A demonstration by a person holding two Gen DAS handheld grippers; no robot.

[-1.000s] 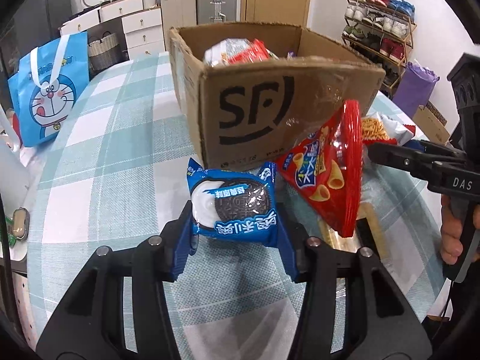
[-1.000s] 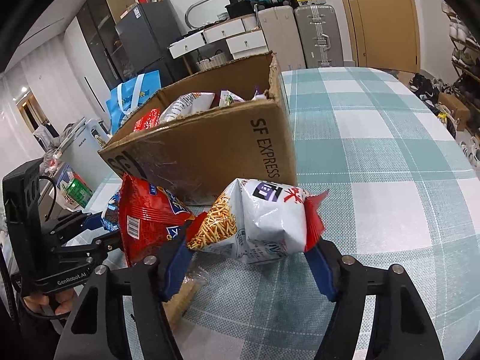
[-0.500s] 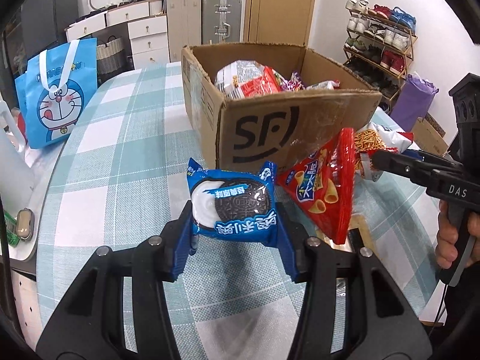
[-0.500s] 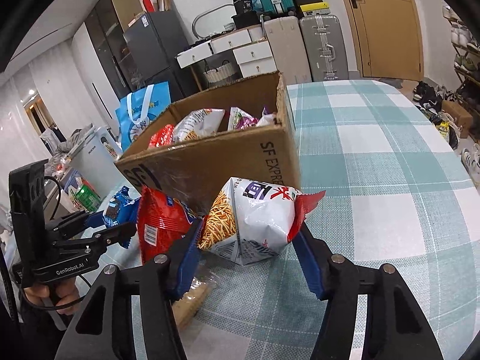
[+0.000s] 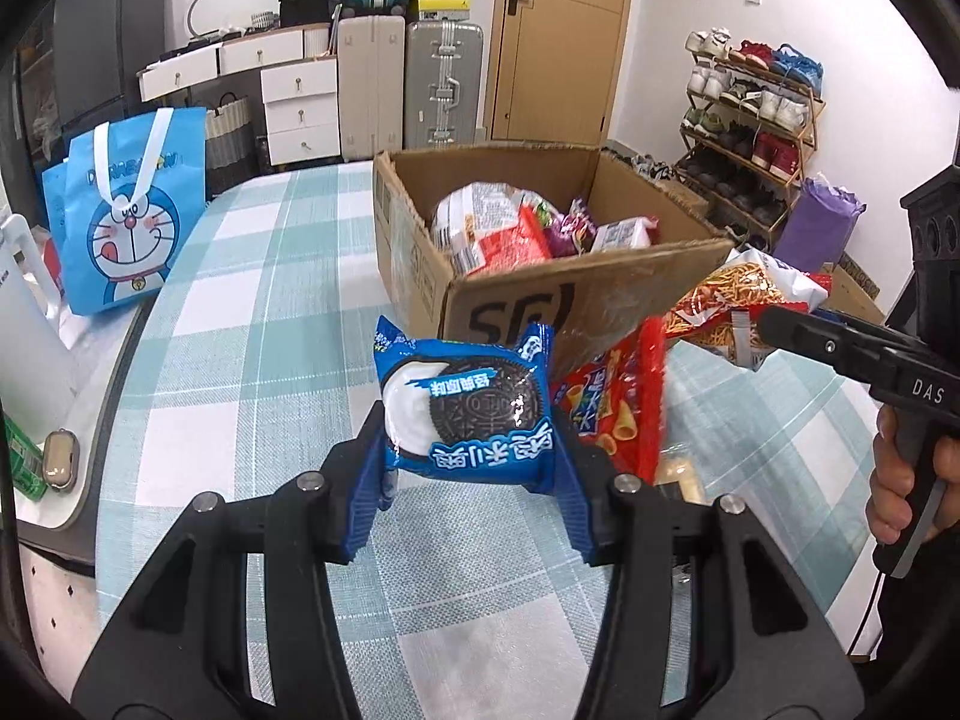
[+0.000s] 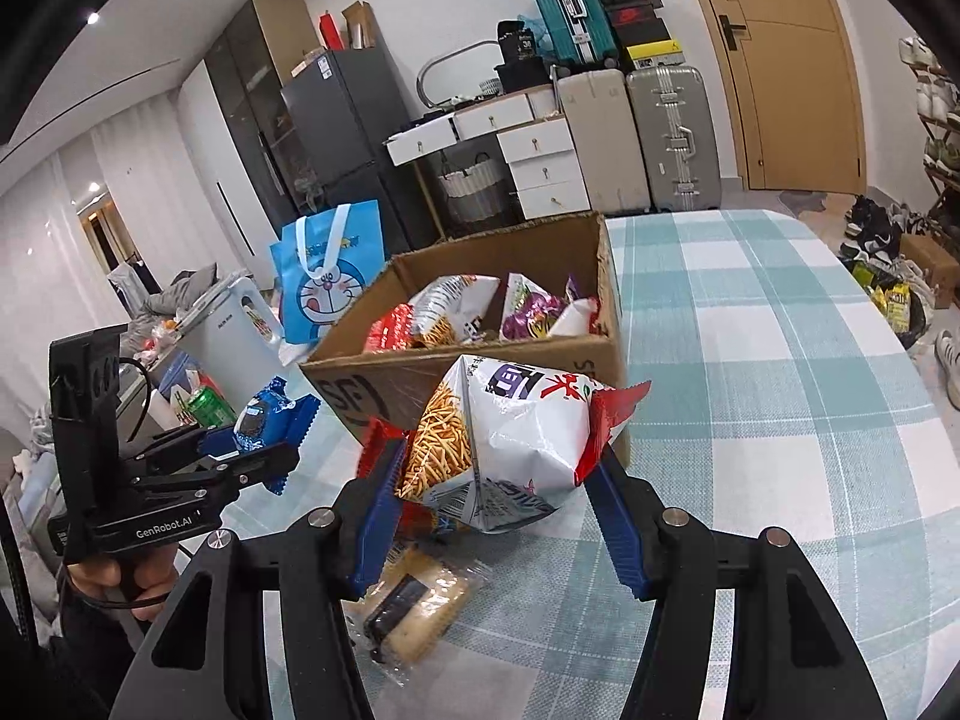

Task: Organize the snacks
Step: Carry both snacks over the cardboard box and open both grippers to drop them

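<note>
My left gripper [image 5: 468, 468] is clamped on the blue cookie pack [image 5: 465, 405], pads squeezing both side edges so it stands face-on, clear of the tablecloth [image 5: 252, 312]. It hangs just in front of the cardboard box [image 5: 510, 300], below the rim. My right gripper [image 6: 498, 480] is clamped on the white noodle-snack bag [image 6: 510, 438], fingers biting the crimped ends, bag puffed between them, also right in front of the box's near wall and about level with its rim. Both items are held by their edges, I'd guess so they drop clean into the box. The box is open-topped and already holds several packets, so it reads as the collection point.

A red chip bag [image 5: 618, 408] leans against the box front, between my two grippers. A clear-wrapped biscuit pack [image 6: 414, 600] lies flat on the cloth under my right gripper, near the box. Those two look like the leftovers. Next call: carry both over the rim.
</note>
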